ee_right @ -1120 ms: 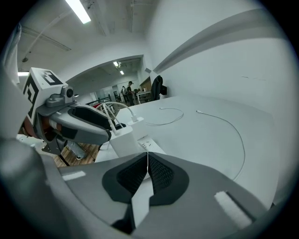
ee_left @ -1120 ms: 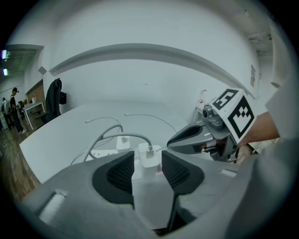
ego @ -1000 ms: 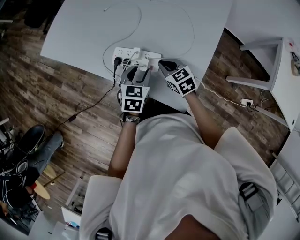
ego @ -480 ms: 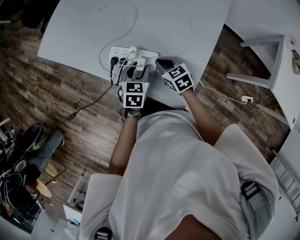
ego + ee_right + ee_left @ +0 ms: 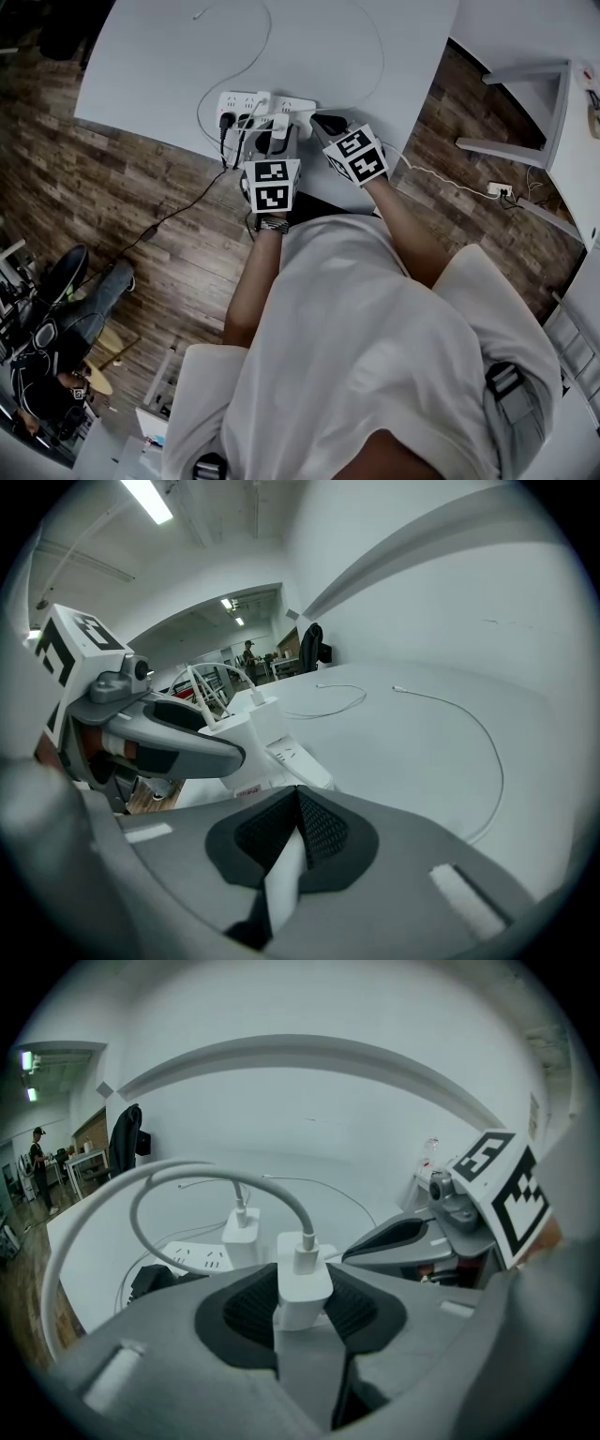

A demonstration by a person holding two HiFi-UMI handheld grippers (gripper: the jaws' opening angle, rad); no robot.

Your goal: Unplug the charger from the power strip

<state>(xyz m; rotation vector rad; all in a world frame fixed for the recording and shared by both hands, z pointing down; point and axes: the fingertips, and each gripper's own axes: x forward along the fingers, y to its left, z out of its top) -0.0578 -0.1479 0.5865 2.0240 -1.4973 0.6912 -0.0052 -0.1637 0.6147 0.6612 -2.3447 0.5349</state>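
Left gripper (image 5: 302,1324) jaws are closing, pads touching the light, rigid, smooth charger (image 5: 304,1279) sides; right gripper (image 5: 292,844) apparently pinches the power strip (image 5: 289,759).

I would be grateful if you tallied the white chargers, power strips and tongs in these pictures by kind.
White chargers: 2
Power strip: 1
Tongs: 2, the left tongs closing on the nearer charger, the right tongs beside them
Total: 5
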